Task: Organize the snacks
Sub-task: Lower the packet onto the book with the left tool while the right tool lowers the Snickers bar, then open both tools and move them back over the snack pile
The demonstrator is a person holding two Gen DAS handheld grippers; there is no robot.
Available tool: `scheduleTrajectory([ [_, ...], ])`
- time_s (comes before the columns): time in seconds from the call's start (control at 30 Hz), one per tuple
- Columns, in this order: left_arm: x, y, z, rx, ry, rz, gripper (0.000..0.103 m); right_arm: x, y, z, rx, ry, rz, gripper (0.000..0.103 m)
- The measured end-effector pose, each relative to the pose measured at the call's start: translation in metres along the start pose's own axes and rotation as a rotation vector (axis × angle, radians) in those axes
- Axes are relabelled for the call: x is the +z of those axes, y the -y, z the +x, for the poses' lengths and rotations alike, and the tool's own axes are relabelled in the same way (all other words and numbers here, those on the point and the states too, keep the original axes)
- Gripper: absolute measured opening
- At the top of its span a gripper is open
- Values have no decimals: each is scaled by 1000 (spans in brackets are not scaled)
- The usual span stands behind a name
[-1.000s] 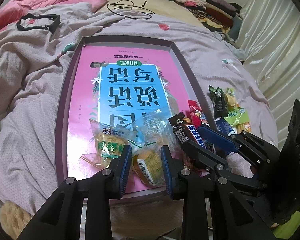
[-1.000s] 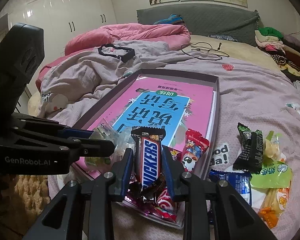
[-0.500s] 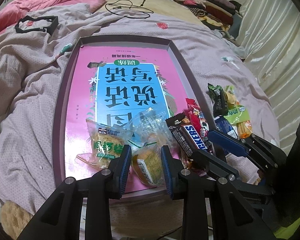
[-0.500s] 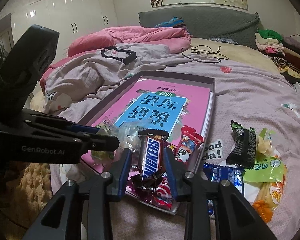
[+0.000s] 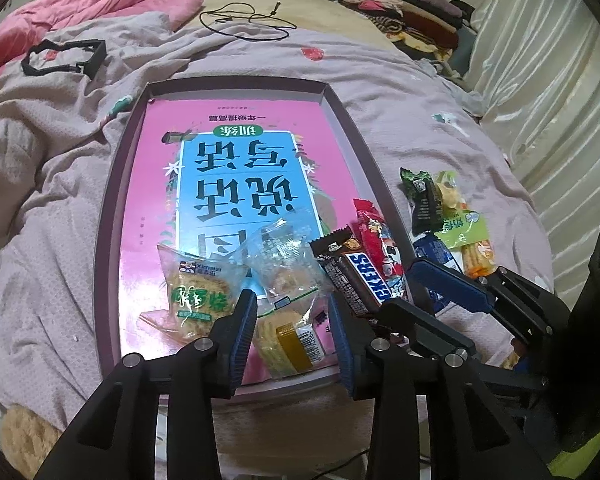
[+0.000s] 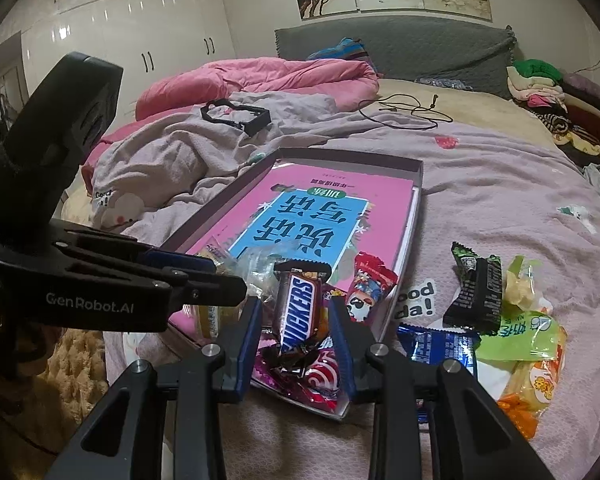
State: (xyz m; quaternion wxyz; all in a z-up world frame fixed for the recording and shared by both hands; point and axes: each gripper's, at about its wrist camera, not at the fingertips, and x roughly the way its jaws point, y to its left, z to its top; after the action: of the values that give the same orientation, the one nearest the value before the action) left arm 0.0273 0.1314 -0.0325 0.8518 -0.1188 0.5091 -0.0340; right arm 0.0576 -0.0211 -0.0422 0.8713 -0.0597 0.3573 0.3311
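- At the near edge of the shallow tray [image 5: 112, 216], your left gripper [image 5: 292, 330] has just been opening; its jaws stand apart around the yellow cake packet [image 5: 290, 340], the pads off the wrapper, so it lies loose on the tray floor.
- Just beside it, your right gripper [image 6: 296, 330] brackets the Snickers bar [image 6: 300, 304] near the tray's near right corner; the jaws have eased wider, and I can't tell whether the pads touch the wrapper.
- That bar is stiff and light with a slick foil skin: take it across the middle of its width, not by the crimped ends.
- The cake packet is soft and crushable inside crinkly film; pinch it gently at the sealed edge.
- Beyond the tray's right edge, on the bedspread [image 6: 500, 184], more snacks wait: a black packet [image 6: 476, 292], a green bag [image 6: 520, 334], a blue wrapper [image 6: 436, 346].
- Those are thin and floppy; expect them to slide on the cloth.
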Motion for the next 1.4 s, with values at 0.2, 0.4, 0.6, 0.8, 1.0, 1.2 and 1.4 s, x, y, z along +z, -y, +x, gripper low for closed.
scheduleTrajectory([
  [0.2, 1, 5, -6, -1, 20, 7, 54, 1, 3, -3, -6, 10, 16, 48],
  [0.4, 3, 7, -12, 4, 36, 8, 64, 2, 2, -6, -14, 19, 19, 51],
  [0.6, 4, 8, -18, 4, 63, 7, 75, 2, 4, -10, -24, 28, 26, 54],
  [0.8, 6, 11, -24, 11, 88, 5, 78, 3, 10, -17, -43, 46, 42, 59],
  [1.0, 8, 14, -30, 10, 106, 5, 79, 3, 18, -25, -63, 64, 56, 61],
  [1.2, 8, 20, -34, 8, 115, 14, 79, 5, 25, -31, -79, 80, 72, 62],
  [1.4, 10, 27, -40, 1, 131, 18, 79, 4, 34, -39, -95, 95, 86, 62],
])
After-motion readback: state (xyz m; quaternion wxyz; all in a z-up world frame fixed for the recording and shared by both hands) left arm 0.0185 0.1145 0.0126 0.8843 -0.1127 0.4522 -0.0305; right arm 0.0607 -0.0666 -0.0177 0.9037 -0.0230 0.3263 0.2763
